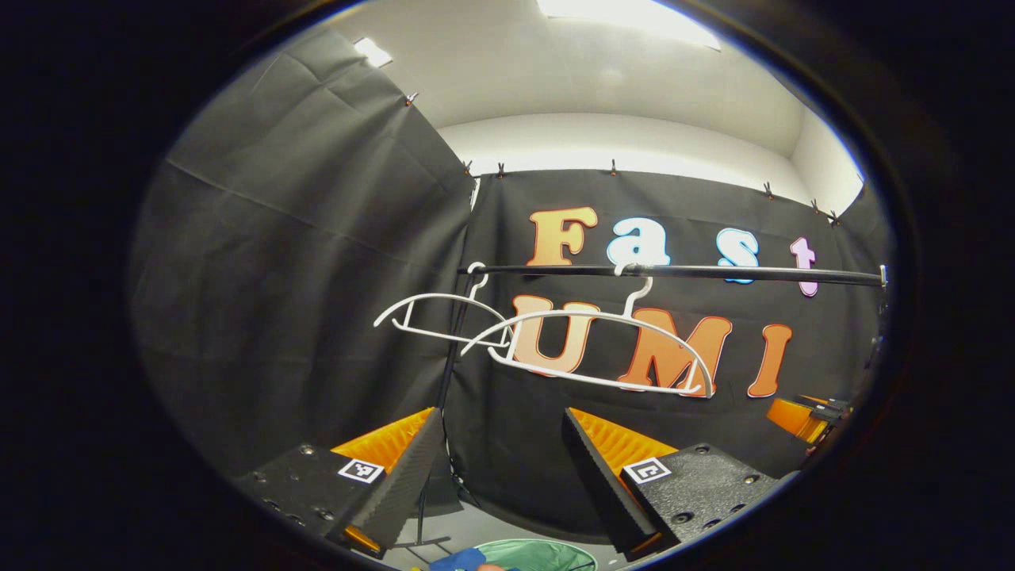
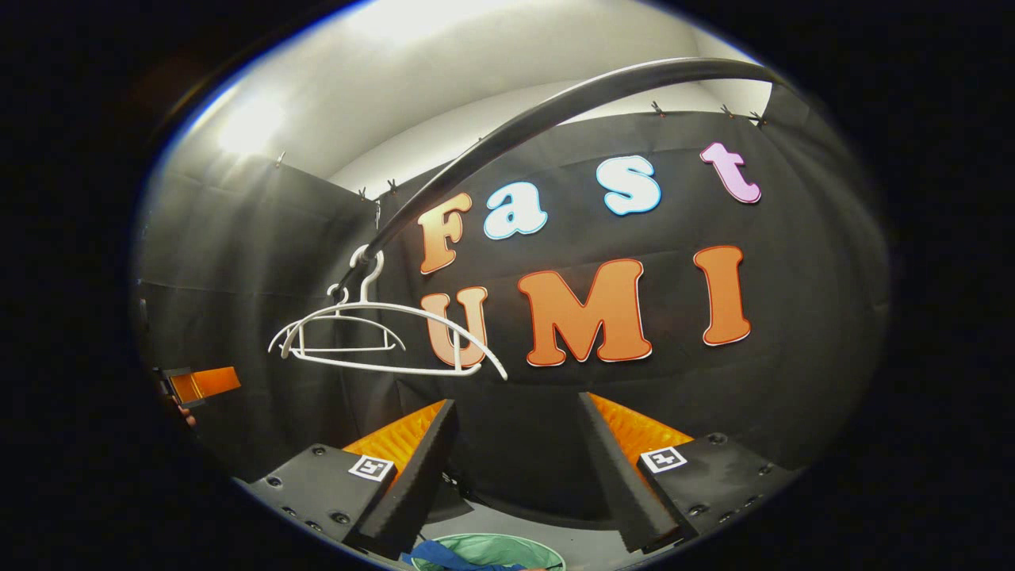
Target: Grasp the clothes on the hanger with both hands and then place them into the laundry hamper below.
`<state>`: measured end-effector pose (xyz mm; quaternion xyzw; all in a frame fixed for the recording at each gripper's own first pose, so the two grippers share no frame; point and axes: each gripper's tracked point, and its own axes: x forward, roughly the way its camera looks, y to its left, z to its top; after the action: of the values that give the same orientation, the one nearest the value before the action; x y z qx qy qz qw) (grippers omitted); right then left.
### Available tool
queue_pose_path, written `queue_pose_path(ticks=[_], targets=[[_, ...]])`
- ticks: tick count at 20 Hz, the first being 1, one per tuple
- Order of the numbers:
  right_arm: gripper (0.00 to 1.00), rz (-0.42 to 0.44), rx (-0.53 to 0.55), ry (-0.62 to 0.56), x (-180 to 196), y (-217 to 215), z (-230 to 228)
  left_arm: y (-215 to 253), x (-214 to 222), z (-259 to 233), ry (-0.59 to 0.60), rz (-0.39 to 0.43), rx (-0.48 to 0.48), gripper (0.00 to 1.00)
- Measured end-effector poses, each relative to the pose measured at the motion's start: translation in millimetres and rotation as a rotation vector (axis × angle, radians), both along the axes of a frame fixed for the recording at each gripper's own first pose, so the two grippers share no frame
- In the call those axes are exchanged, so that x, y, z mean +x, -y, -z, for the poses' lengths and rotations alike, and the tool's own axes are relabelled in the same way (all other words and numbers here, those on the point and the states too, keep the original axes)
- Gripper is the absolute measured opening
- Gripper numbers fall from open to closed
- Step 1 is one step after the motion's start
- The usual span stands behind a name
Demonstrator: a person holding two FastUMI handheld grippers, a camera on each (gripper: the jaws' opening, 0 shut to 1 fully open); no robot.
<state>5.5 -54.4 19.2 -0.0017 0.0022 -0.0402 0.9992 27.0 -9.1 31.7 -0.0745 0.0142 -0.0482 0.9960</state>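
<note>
Below both parted grippers (image 1: 499,476), hampered clothes (image 2: 456,553).

Your left gripper (image 1: 501,476) carries two wedge-shaped fingers on black textured blocks, each block studded with screws and bearing a square black-and-white marker at 7 and 5 o'clock. Your right gripper (image 2: 517,468) has the same blocks, screws and markers.

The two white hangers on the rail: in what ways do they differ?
In the left gripper view, the near hanger looks larger and hangs further right on the rail; the far hanger looks smaller and hangs at the rail's left end. Both are white and bare.
</note>
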Motion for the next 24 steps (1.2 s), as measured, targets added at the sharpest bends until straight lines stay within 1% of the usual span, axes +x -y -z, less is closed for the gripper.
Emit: queue_pose_path(ticks=[1,2,3,5,6,7,10,11,14,15,16,17,18,19,20,24], targets=[[0.98,0.003,0.002,-0.002,0,1,2,0,1,1,-0.002,0.0,0.004,0.95],[0.98,0.005,0.005,-0.003,1,0,3,0,2,2,-0.001,-0.002,0.013,0.95],[0.98,0.006,0.008,-0.004,2,1,5,-1,2,1,0.003,-0.008,0.024,0.92],[0.98,0.012,0.011,-0.008,0,3,5,-1,1,1,0.008,-0.011,0.04,0.92],[0.93,0.014,0.013,-0.012,-1,4,6,1,1,2,0.006,-0.006,0.038,0.92],[0.98,0.013,0.016,-0.015,-1,4,7,3,0,2,0.004,0.0,0.032,0.92],[0.98,0.012,0.023,-0.022,-2,2,11,4,1,3,-0.003,0.006,0.022,0.92],[0.98,0.012,0.024,-0.023,-3,2,11,4,0,3,-0.003,0.004,0.025,0.95],[0.98,0.014,0.022,-0.022,-4,2,11,4,-1,3,-0.004,0.005,0.033,0.95],[1.0,0.015,0.023,-0.024,-4,2,11,3,-2,3,-0.005,0.006,0.035,0.95],[0.94,0.013,0.025,-0.026,-3,1,12,4,-2,4,-0.006,0.006,0.036,0.95],[0.98,0.013,0.025,-0.027,-3,-1,11,3,-2,4,-0.008,0.005,0.036,0.95],[0.98,0.013,0.025,-0.027,-3,-1,12,3,-2,4,-0.01,0.005,0.035,0.92],[0.98,0.012,0.025,-0.028,-3,0,12,3,-3,4,-0.01,0.005,0.033,0.92],[0.98,0.011,0.026,-0.029,-2,0,13,3,-2,4,-0.01,0.005,0.032,0.95],[0.98,0.009,0.027,-0.032,-2,-3,14,1,-1,3,-0.009,0.002,0.031,0.95]])
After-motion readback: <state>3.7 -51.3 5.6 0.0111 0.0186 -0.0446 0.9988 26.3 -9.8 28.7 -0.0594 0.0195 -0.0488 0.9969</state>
